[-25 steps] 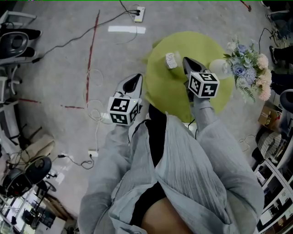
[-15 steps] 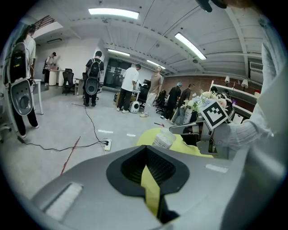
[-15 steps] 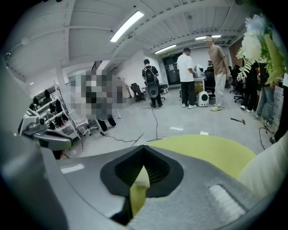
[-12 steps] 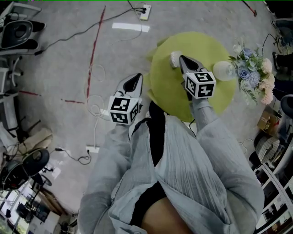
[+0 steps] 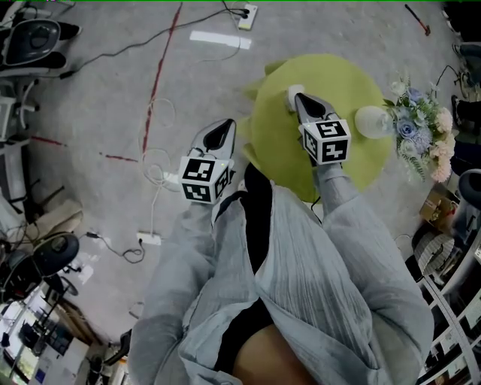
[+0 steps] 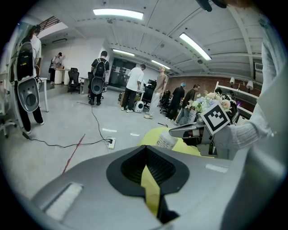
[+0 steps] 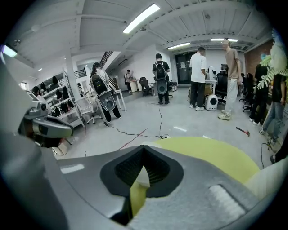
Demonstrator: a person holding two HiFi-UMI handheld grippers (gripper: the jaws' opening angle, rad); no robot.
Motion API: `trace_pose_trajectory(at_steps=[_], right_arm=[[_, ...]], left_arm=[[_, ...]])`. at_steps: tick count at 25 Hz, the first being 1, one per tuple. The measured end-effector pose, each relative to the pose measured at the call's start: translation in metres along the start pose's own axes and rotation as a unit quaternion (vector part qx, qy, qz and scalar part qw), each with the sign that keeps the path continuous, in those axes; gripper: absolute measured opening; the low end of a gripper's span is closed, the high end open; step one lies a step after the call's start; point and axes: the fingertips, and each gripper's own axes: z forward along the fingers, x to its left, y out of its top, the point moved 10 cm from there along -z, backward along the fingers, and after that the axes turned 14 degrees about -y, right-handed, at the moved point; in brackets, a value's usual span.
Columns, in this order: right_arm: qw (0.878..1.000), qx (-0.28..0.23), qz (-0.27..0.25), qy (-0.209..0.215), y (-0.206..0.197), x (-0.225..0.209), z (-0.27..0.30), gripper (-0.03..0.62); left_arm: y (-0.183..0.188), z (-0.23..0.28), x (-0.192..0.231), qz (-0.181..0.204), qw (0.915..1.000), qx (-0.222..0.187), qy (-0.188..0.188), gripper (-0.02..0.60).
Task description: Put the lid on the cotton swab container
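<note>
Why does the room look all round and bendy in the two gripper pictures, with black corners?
Left gripper view: a wide-angle lens curves the ceiling lights and leaves black corners. Right gripper view: same bending, and the close right gripper looks huge and a bit soft. Head view: straighter, but dim and greyish.

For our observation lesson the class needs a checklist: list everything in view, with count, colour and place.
table: one, yellow-green, ahead of the person
cotton swab container: one, white, on the table's far side
rounded object: one, pale, table's right edge; cannot tell what
flower bunch: one, blue and pink, right of the table
power strip: one, white, floor beyond the table
floor line: one, red, left of the table
bystanders: several, far back in the room
left gripper: one, grey, shut, left of the table
right gripper: one, grey, shut, tip by the container
</note>
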Motion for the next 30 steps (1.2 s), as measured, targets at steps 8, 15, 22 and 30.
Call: trace_pose_trajectory(at_steps=[8,15,22,30], right_arm=[[0.995,0.022,-0.092,-0.028,0.005,0.011,0.003,0.002],[0.994,0.036,-0.099,-0.030,0.007,0.012,0.005,0.002],[0.998,-0.004,-0.054,-0.034,0.010,0.013,-0.011,0.002],[0.997,-0.058,0.017,-0.053,0.013,0.010,-0.063,0.002]], left_arm=[[-0.002,-0.003,-0.001,-0.004,1.0000,0.000,0.009,0.017],[-0.004,-0.011,-0.005,0.000,0.9999,-0.002,0.010,0.017],[-0.005,-0.025,-0.010,0.014,0.9999,-0.007,0.007,0.017],[-0.008,-0.048,-0.018,0.032,0.9994,-0.015,-0.002,0.017]])
